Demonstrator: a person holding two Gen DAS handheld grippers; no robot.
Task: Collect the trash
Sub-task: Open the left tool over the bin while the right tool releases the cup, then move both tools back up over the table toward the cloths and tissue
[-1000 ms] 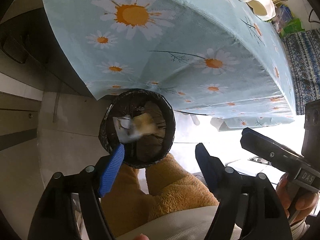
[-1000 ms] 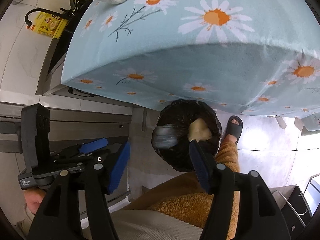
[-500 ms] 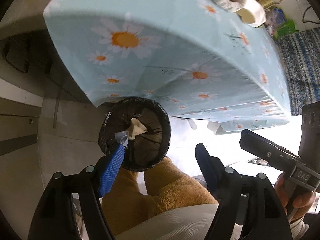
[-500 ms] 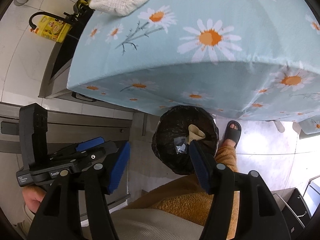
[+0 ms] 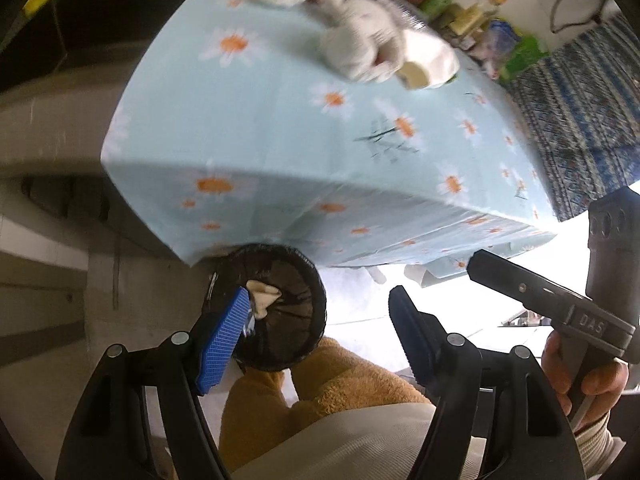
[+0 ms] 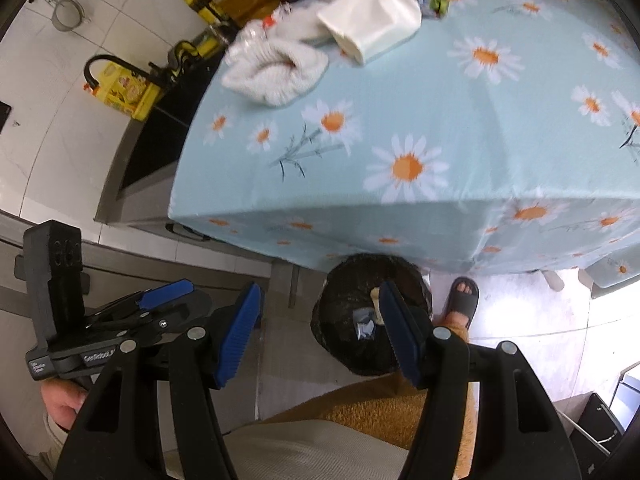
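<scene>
Black-lined round trash bin on the floor under the edge of the daisy-printed blue tablecloth, holding a beige crumpled scrap and a silvery wrapper. Left gripper above the bin, released, nothing between the blue pads, jaws just closing a little. Right gripper also above the bin, released and empty. Only in the right view: a dark sandal beside the bin, a white folded cloth on the tablecloth.

Trash in bin (floor, below table edge)
</scene>
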